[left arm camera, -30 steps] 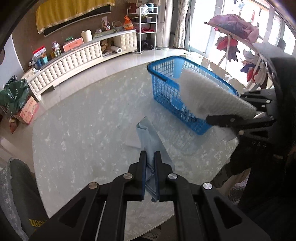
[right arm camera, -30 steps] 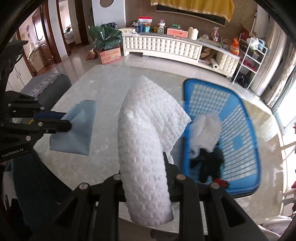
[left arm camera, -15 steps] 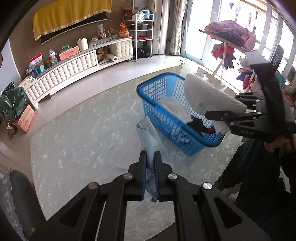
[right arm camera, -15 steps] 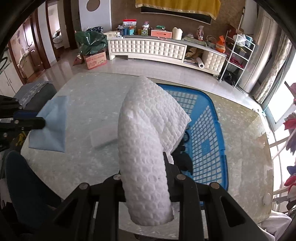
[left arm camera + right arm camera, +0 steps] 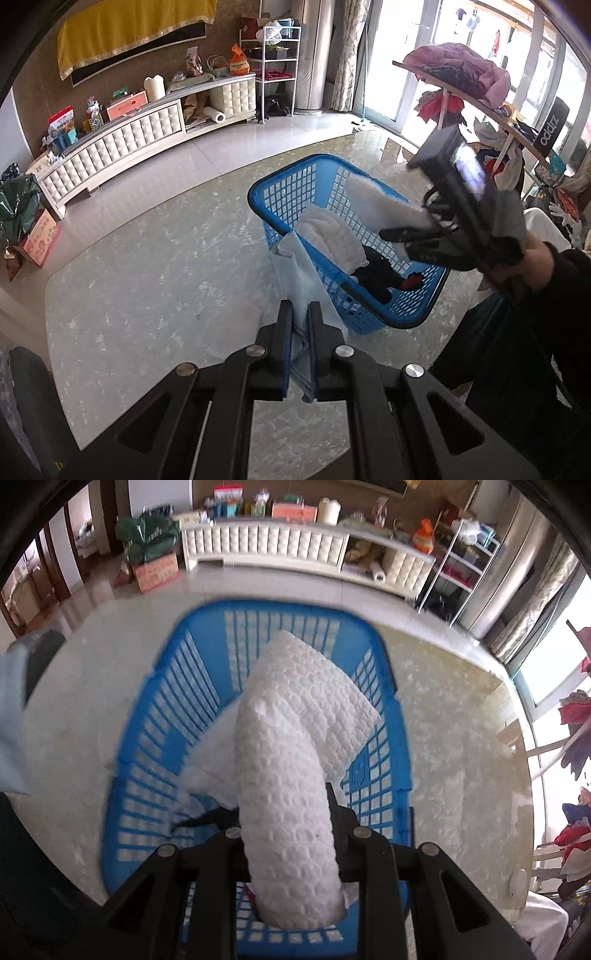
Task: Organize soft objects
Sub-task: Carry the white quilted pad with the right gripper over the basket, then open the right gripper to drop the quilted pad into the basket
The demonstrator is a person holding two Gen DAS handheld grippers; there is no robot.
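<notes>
My right gripper (image 5: 291, 812) clamps the white cloth (image 5: 295, 746) over the basket (image 5: 147, 709) (clothes already inside); my left gripper (image 5: 298, 325) pinches the blue cloth (image 5: 295, 273) just beside it.

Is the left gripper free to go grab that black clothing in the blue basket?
Probably not yet: the left gripper is shut on a light blue cloth. The black clothing lies uncovered in the blue basket, so the path looks free.
</notes>
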